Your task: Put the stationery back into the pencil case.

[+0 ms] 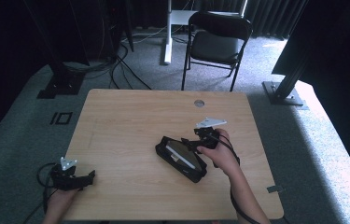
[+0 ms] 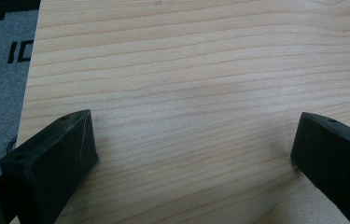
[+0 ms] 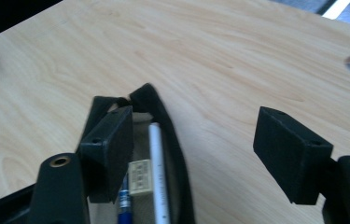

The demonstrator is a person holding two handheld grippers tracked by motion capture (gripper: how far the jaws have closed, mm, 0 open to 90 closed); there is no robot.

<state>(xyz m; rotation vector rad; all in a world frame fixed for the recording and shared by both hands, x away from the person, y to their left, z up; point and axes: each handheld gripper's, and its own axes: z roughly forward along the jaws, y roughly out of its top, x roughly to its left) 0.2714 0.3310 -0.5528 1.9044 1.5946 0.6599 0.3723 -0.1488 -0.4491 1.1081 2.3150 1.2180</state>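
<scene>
Resting on the light wooden table [image 1: 130, 116] at its near left corner, left gripper [image 1: 77, 177] with jaws spread, empty. Angled over the open black fabric pencil case [image 1: 182, 158] right of centre, right gripper [image 3: 196, 149] released, one jaw inside beside a white pen [image 3: 158, 172].

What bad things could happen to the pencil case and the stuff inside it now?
The right tongs are open, one jaw over the open black pencil case and one outside its rim. A careless move could snag the rim and drag or tip the case. The white pen and small eraser lie loose inside and might spill out.
</scene>
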